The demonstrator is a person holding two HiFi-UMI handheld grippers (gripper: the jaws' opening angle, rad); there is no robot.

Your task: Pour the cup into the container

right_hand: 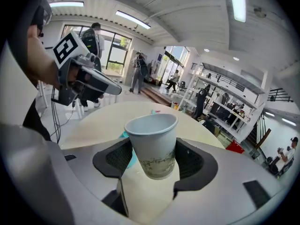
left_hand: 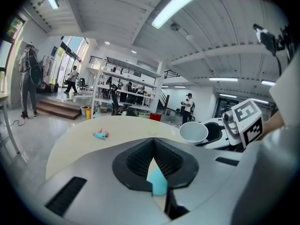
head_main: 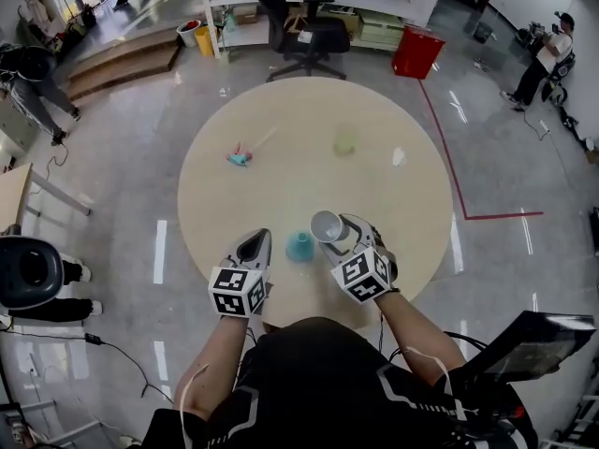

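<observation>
White paper cup (head_main: 326, 224), one only, sits clamped in our right gripper (head_main: 339, 234), its jaws spread wide and rolled so the mouth tips toward the one teal container (head_main: 299, 246) near our edge of the round table (head_main: 393, 195). Our left gripper (head_main: 258, 242) points slightly down just beside it, jaws closed together. One teal scrap (head_main: 239, 157) and one pale green thing (head_main: 345, 143) lie farther across, with bare tabletop between.

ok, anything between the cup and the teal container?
Nothing visible in the way. The cup, held in the right tongs, is right next to the teal container. The left tongs sit on the other side of it, off the pour path.
</observation>
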